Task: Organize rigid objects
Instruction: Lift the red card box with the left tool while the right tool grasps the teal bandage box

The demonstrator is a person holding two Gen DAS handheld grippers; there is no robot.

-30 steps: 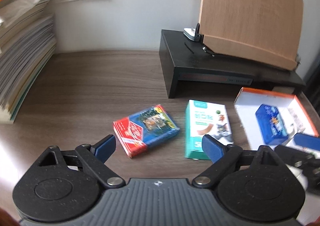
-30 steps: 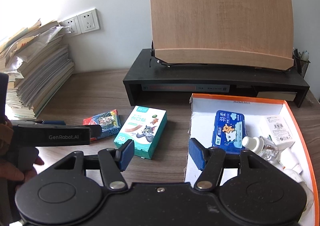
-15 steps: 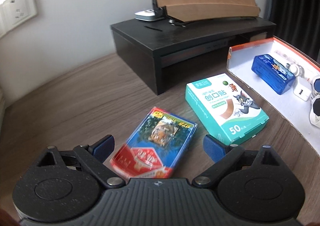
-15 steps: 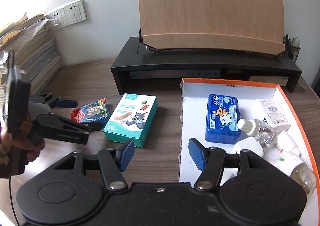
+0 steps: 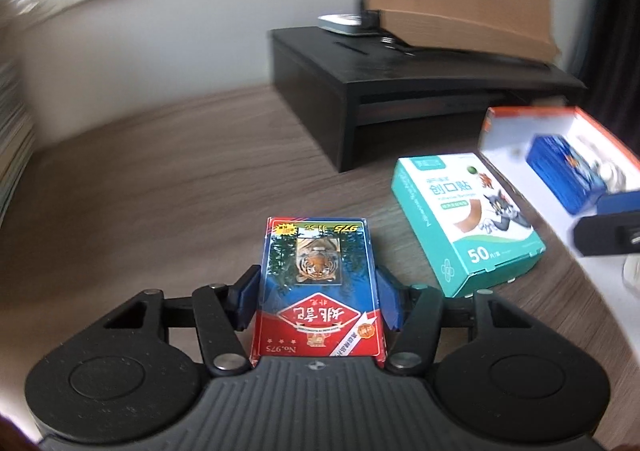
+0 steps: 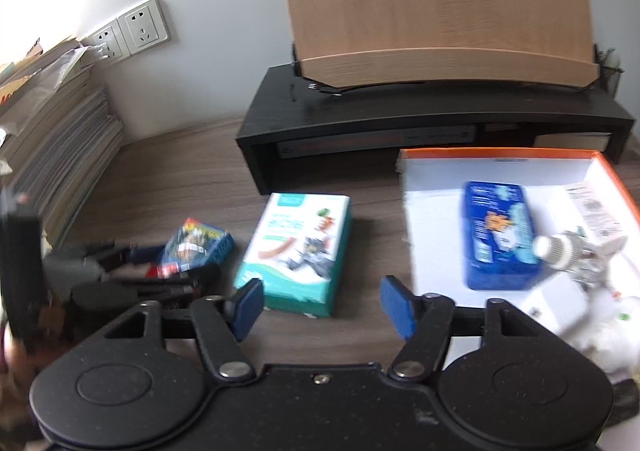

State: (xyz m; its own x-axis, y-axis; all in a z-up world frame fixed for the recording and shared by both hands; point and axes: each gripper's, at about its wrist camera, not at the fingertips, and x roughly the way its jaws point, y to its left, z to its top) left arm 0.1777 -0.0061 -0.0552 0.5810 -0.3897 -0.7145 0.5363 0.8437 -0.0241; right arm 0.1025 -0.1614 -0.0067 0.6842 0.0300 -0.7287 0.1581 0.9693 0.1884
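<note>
Wood-grain tabletop by a white wall w/ sockets. Left hand-held gripper is closing, blue pads against both long sides of the card pack: red/blue, tiger pic, flat on the top. Right hand-held gripper is opening, nothing between; teal plaster box lies ahead, orange-rimmed tray to its right.

Both cameras look forward and down over their own claws, low and near the worktop. Both views share the teal box and black stand.
</note>
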